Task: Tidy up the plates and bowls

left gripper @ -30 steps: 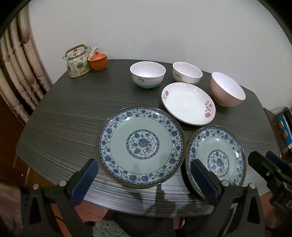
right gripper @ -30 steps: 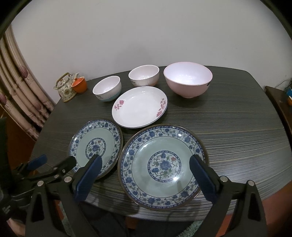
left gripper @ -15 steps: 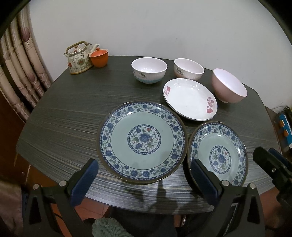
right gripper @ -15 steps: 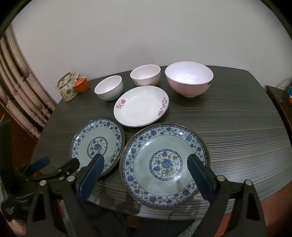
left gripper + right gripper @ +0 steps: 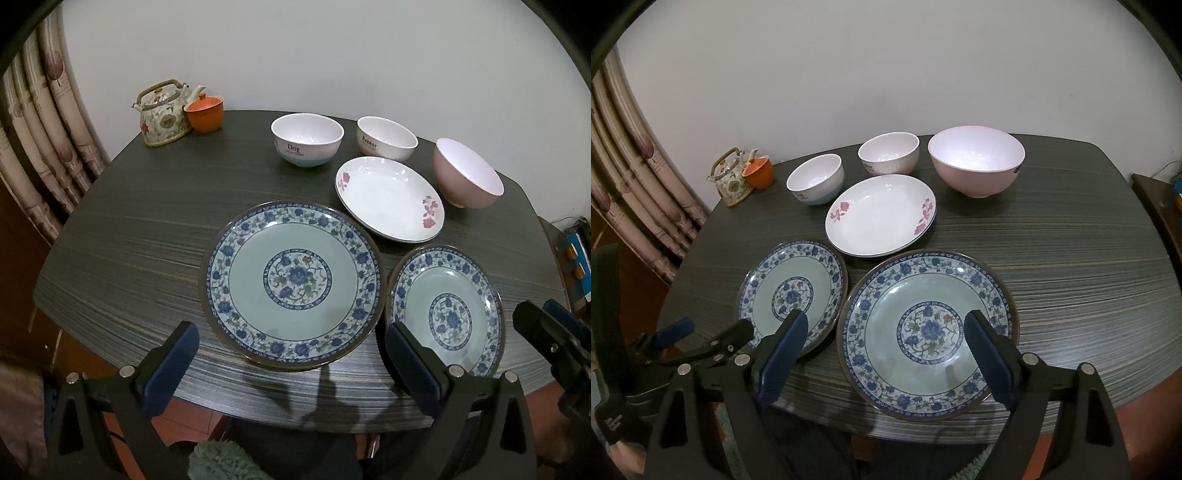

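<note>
Two blue-patterned plates lie side by side near the table's front edge: the left plate (image 5: 291, 284) (image 5: 792, 291) and the right plate (image 5: 447, 306) (image 5: 929, 332). Behind them sits a white plate with pink flowers (image 5: 389, 199). Further back stand a blue-based white bowl (image 5: 307, 140), a second white bowl (image 5: 386, 138) and a larger pink bowl (image 5: 467, 173). My left gripper (image 5: 290, 328) hovers open over the left plate's near rim. Over the right plate, my right gripper (image 5: 886, 317) has its jaws closing and touches nothing.
A floral teapot (image 5: 162, 114) and an orange cup (image 5: 205, 112) stand at the back left corner of the dark striped table (image 5: 147, 221). A curtain (image 5: 44, 129) hangs to the left. A low wooden side unit (image 5: 1160, 206) stands to the right.
The right gripper's fingers have drawn a little closer together. The plates and bowls have not moved.
</note>
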A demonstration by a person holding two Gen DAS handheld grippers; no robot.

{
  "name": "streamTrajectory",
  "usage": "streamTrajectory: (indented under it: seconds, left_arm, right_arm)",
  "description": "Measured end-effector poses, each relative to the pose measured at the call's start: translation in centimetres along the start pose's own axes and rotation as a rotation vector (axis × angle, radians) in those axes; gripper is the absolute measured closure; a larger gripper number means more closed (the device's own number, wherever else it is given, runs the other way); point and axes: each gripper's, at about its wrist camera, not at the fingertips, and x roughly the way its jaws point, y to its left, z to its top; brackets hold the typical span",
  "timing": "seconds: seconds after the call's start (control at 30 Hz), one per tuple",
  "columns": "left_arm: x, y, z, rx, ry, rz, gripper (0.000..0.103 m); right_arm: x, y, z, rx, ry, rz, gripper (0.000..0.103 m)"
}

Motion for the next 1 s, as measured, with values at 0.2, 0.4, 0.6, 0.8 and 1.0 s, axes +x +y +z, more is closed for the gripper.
streamTrajectory:
  seconds: [0.2, 0.4, 0.6, 0.8, 1.0]
  left_arm:
    - [0.5, 0.5, 0.1, -0.001, 0.002, 0.011, 0.000]
    - [1.2, 2.1, 0.8, -0.031, 0.022, -0.022, 0.000]
    - [2.0, 6.0, 2.0, -0.119, 0.039, -0.064, 0.000]
    - [3.4, 9.2, 3.2, -0.215, 0.087, -0.122, 0.004]
    - [5.7, 11.1, 4.0, -0.282, 0.168, -0.203, 0.013]
  right_arm:
    - [0.4, 0.5, -0.1, -0.029, 0.010, 0.002, 0.019]
    - [1.3, 0.9, -0.2, -0.044, 0.038, 0.025, 0.020]
    - [2.6, 1.5, 0.3, -0.075, 0.065, 0.077, 0.024]
    - [4.4, 2.0, 1.5, -0.100, 0.084, 0.138, 0.028]
    - [7.3, 2.5, 3.4, -0.087, 0.161, 0.236, 0.033]
